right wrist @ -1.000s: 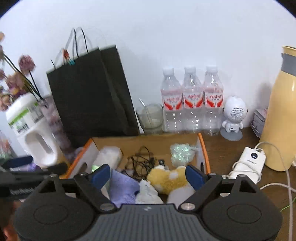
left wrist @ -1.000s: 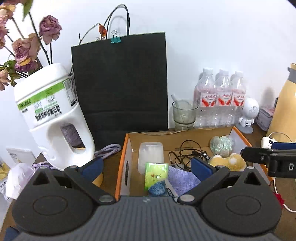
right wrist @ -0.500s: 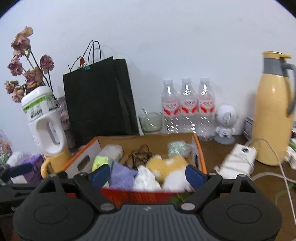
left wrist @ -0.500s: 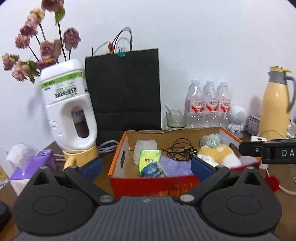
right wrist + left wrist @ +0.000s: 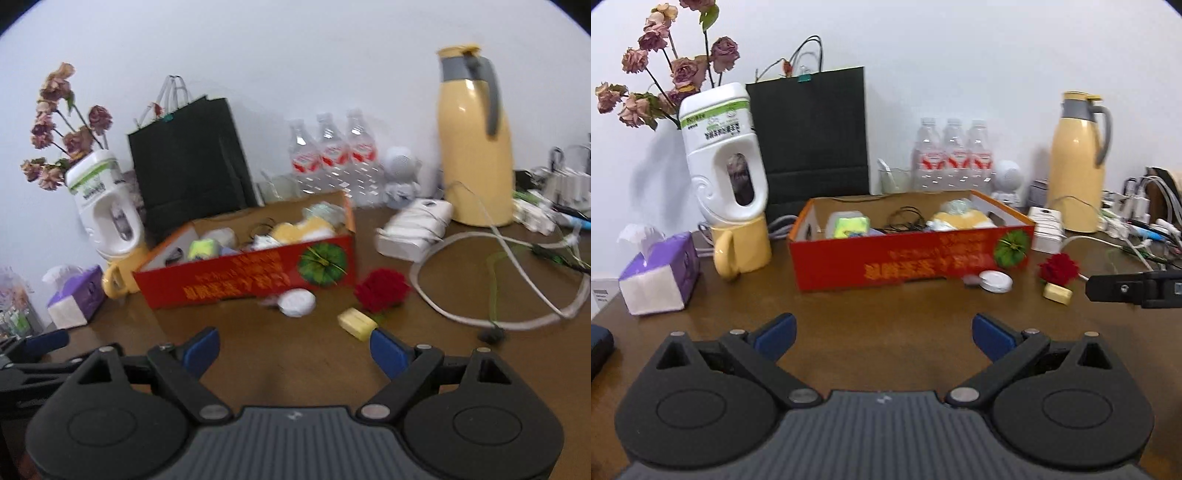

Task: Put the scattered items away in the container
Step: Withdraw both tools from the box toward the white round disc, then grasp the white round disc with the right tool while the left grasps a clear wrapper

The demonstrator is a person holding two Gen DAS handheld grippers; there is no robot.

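Observation:
A red cardboard box stands on the brown table and holds several items: a green packet, a black cable, a yellow plush, a white tub. In front of its right end lie a white round lid, a red artificial rose and a pale yellow block. My left gripper hangs open over bare table, well short of the box. My right gripper is open too, with the yellow block just beyond its right fingertip. Nothing sits between either pair of fingers.
Left of the box stand a yellow mug under a white jug of dried roses and a purple tissue box. Behind are a black paper bag, water bottles, a yellow thermos, a white charger and looping cables.
Both grippers have pulled back from over the box and sunk lower; the box's red front and the loose items before it have come into view. Both stay open and empty.

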